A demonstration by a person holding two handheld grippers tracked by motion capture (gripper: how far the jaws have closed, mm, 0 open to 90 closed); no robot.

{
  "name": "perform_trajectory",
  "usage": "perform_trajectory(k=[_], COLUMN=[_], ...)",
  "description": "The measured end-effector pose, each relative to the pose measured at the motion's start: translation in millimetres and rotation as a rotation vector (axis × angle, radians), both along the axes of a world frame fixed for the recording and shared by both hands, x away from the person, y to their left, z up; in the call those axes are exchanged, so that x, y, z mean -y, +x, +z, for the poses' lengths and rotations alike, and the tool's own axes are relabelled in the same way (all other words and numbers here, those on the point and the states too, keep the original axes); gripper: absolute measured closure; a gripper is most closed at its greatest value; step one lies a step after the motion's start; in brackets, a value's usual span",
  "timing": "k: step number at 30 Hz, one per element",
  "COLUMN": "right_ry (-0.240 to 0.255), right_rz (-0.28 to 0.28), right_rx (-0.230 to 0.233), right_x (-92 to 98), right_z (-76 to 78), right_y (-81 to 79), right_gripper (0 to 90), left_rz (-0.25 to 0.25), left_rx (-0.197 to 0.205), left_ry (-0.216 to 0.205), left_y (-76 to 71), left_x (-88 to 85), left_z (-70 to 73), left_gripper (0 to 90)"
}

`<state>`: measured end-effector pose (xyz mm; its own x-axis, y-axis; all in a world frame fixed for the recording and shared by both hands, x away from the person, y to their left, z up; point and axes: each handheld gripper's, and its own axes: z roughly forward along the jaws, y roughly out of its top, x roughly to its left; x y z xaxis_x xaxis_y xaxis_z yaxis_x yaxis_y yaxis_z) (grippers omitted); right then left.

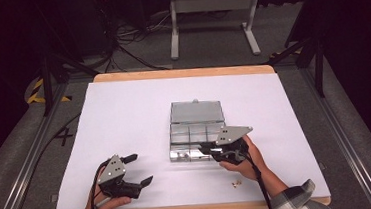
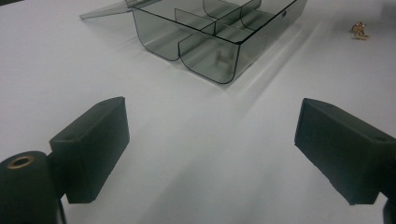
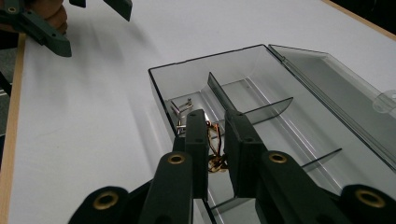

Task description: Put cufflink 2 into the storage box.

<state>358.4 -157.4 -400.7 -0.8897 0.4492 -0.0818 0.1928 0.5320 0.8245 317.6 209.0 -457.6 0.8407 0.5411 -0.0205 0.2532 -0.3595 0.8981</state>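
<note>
Your right gripper [image 3: 217, 135] is clenched on a small gold-coloured bent-wire metal clip [image 3: 215, 148], which sits pinched between the two black jaws just above the near-left compartment of the clear smoky plastic compartment box [image 3: 161, 95]. That box lies near the middle of the white surface [image 1: 124, 119] with its hinged lid [image 1: 196, 111] folded open and flat on the far side. A silver-coloured bent metal piece [image 3: 183, 108] already lies inside that same compartment, just beyond the jaw tips. Judging by its look, the clip is very light, stiff and springy, thin enough to twist or flick out of a grip; hold it across its widest loops, and expect it to bounce or skid on the hard plastic floor when let go, so release low. Two or so more small gold pieces [image 1: 238, 183] lie loose on the surface near your right forearm, well apart from the box. Your left gripper [image 1: 137, 169] is released, jaws spread wide with nothing between them, resting at the near-left of the surface, box well ahead of it.
</note>
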Motion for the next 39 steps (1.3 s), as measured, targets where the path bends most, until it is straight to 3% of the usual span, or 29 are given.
perform_trajectory(k=[20,39], right_ry=[-0.028,-0.028], right_rz=[-0.037,-0.056], right_rx=[-0.027,-0.042], right_x=[-11.7,-12.0], right_z=[-11.6,-15.2], right_y=[14.3,17.3], right_gripper=[80.5,77.3], left_rz=[-0.001,-0.004], left_rx=[-0.009,-0.01], left_ry=[-0.007,-0.008], left_y=[0.0,-0.1], left_x=[-0.2,-0.1], left_z=[-0.2,-0.2], left_gripper=[10.3,10.4])
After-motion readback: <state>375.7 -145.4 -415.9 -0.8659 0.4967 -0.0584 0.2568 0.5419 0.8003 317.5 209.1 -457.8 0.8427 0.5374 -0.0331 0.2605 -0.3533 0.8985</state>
